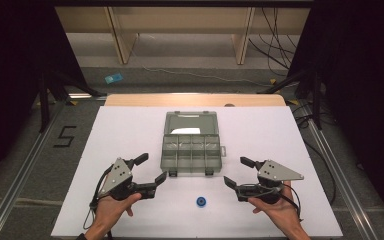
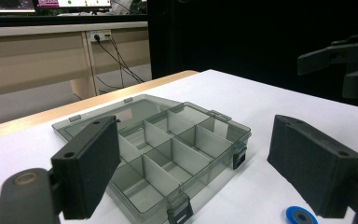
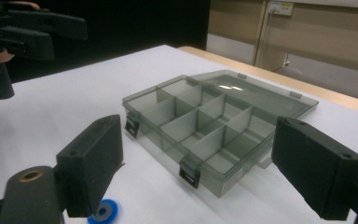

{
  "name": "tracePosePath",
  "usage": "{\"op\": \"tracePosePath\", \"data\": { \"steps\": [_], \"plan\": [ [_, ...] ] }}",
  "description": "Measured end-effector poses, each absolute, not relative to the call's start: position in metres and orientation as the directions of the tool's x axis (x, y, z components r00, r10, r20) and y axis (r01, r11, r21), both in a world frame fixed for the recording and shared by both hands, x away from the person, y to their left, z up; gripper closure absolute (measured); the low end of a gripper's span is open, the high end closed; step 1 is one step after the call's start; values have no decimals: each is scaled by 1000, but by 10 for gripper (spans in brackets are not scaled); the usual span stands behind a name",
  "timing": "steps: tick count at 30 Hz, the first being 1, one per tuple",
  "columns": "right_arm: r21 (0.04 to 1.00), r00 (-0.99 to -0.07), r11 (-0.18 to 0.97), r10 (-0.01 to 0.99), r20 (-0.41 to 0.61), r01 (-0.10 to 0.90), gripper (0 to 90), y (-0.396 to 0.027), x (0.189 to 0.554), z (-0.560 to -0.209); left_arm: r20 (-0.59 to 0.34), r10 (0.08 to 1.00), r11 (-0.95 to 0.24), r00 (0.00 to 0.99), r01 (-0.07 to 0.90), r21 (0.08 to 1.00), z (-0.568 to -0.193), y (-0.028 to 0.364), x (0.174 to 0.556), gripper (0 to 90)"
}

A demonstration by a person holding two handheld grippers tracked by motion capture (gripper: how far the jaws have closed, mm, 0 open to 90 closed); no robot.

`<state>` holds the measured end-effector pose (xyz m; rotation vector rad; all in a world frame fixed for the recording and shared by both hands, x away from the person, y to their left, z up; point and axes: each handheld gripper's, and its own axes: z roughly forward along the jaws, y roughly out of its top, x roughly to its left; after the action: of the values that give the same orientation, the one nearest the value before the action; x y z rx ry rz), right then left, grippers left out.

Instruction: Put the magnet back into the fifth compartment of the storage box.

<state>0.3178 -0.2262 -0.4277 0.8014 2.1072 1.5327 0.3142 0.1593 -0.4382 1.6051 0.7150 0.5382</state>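
Two hand-held grippers flank an open compartment box.

The left hand-held gripper (image 1: pixel 151 168) at lower left and the right hand-held gripper (image 1: pixel 238 172) at lower right both gape wide, holding nothing. The open grey compartment box (image 1: pixel 191 145) sits mid-frame on the white counter (image 1: pixel 120 135), a small blue ring (image 1: pixel 201 201) below it.
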Motion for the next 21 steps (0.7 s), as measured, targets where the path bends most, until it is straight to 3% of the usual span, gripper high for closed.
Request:
{"op": "tracePosePath", "data": {
  "steps": [21],
  "plan": [
    [891, -834, 400, 550, -45, 216, 181, -201, 310, -438, -46, 708, -85, 705, 149, 985, -439, 157, 316, 160]
  ]
}}
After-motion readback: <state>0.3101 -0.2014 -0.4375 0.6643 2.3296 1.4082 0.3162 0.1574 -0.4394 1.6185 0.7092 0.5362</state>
